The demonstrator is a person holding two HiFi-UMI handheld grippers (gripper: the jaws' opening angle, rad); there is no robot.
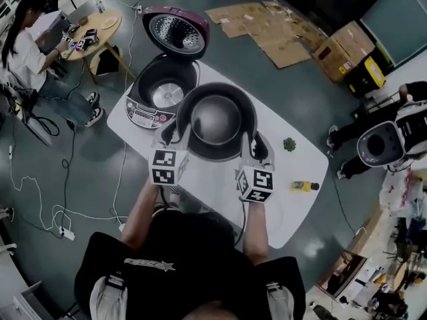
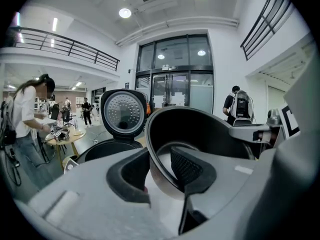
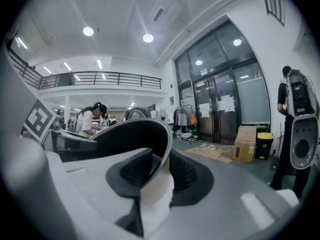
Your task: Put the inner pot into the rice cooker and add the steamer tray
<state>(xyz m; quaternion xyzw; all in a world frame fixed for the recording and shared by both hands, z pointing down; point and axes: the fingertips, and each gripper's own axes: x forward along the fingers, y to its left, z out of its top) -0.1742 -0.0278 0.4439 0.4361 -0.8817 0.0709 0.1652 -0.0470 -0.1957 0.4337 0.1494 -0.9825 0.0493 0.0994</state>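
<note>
Well, in the head view the inner pot (image 1: 215,120) is held up off the table (image 1: 293,205) between the left gripper (image 1: 167,135) and the right gripper (image 1: 257,145). It is just beside the rice cooker (image 1: 159,93), whose lid stands open and whose well is empty. So the first step looks under way, not done. In the left gripper view, its fingers (image 2: 189,168) are clamped on the pot's rim, one inside and one outside, with the cooker ahead. In the right gripper view, its fingers (image 3: 186,176) pinch the opposite rim likewise. Lowering the pot in remains, then the steamer tray, which I cannot find in any view
</note>
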